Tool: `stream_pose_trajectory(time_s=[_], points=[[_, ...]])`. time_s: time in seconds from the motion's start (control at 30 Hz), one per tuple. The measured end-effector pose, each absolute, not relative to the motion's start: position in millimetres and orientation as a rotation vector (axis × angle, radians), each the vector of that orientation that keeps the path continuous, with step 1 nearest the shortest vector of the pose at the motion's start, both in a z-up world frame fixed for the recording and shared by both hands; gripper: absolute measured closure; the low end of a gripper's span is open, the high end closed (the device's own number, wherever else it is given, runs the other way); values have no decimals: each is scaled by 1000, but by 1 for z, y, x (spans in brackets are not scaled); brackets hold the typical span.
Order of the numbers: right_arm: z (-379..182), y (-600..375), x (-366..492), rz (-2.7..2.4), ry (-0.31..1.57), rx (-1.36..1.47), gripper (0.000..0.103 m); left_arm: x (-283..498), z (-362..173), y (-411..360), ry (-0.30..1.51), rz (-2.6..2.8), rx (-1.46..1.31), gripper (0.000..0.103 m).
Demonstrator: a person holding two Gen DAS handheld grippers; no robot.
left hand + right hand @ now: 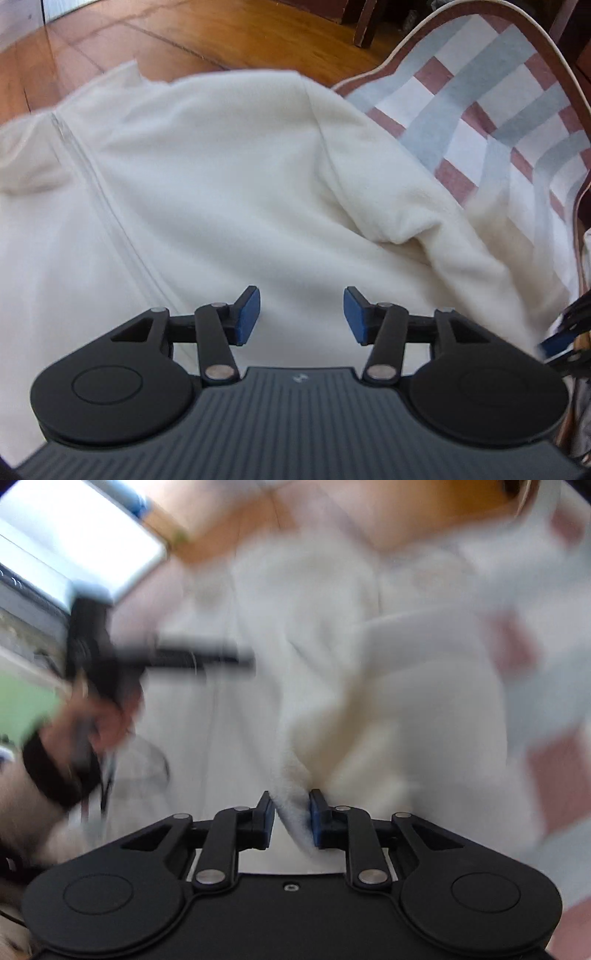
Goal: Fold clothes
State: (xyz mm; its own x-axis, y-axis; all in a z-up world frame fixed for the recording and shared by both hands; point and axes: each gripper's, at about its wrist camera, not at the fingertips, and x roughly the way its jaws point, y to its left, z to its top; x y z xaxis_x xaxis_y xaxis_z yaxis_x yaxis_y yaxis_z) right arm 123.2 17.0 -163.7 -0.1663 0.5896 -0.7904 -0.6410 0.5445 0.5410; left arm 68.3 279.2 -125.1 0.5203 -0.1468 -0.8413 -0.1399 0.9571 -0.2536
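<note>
Right wrist view: our right tool pinches the sleeve to carry it across; beyond, our left tool hovers with its sides apart, empty, over the white jacket lying flat on the checked blanket, ready for folding.

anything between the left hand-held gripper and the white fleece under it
Nothing visible. The left hand-held gripper hangs open straight above the fleece, with only bare fabric showing between its pads. The right hand-held gripper is off to the side, pinching a fold of the fleece.
</note>
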Motion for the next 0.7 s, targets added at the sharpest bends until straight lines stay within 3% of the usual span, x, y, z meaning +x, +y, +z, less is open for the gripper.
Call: stream_pose_trajectory(time_s=[0.13, 0.17, 0.23, 0.43, 0.53, 0.6, 0.63, 0.67, 0.7], points=[[-151, -17, 139, 1024, 1384, 89, 72, 73, -124, 266, 1015, -32, -318, 53], [-137, -25, 145, 1010, 1335, 106, 59, 75, -122, 264, 1007, -37, -311, 53], [-117, -35, 155, 937, 1268, 117, 44, 82, -119, 257, 987, -49, -316, 50], [-106, -2, 142, 888, 1138, -73, 43, 105, -120, 242, 983, -70, -369, 48], [-127, 39, 129, 869, 1082, -254, 33, 113, -122, 234, 982, -66, -357, 48], [-131, 43, 139, 799, 1050, -293, 44, 114, -121, 234, 967, -48, -347, 48], [-129, 40, 149, 769, 1039, -270, 78, 113, -120, 235, 959, -34, -345, 48], [-127, 38, 158, 739, 1028, -248, 86, 112, -119, 237, 949, -21, -346, 48], [-121, 32, 166, 708, 996, -215, 87, 110, -117, 240, 943, -14, -347, 48]])
